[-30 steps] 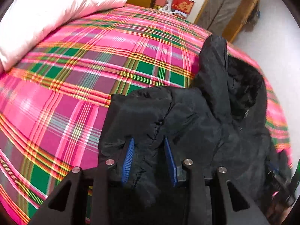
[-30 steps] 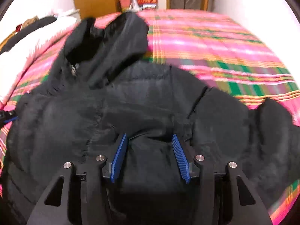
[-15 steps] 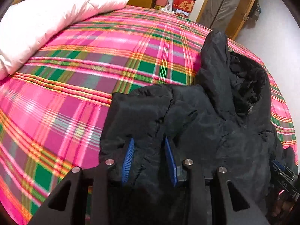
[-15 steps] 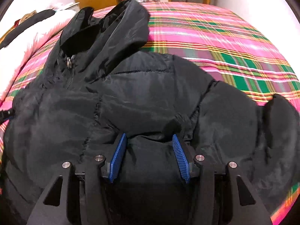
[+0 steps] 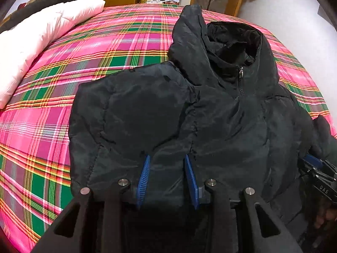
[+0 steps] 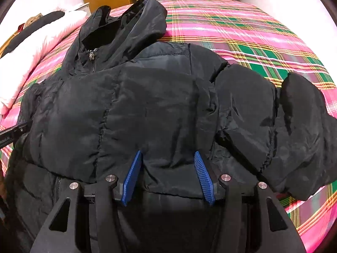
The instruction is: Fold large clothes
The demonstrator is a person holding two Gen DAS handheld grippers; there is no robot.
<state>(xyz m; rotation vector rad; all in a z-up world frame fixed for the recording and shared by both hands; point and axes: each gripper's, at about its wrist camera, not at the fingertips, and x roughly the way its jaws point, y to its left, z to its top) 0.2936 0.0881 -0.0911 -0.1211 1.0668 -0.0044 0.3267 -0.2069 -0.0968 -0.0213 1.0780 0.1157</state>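
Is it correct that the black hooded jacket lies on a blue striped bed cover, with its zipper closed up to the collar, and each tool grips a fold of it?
Not quite: the bed cover is pink and green plaid, not blue striped, as both wrist views show. The rest holds: the black hooded jacket lies on it, the zipper is closed up to the collar, and the left tool and right tool each grip a fold.

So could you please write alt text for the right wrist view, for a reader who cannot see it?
The right gripper pinches a puffy fold of a black hooded jacket between its blue pads. The jacket lies front up on a pink and green plaid bedspread, hood away from the camera, one sleeve spread right.
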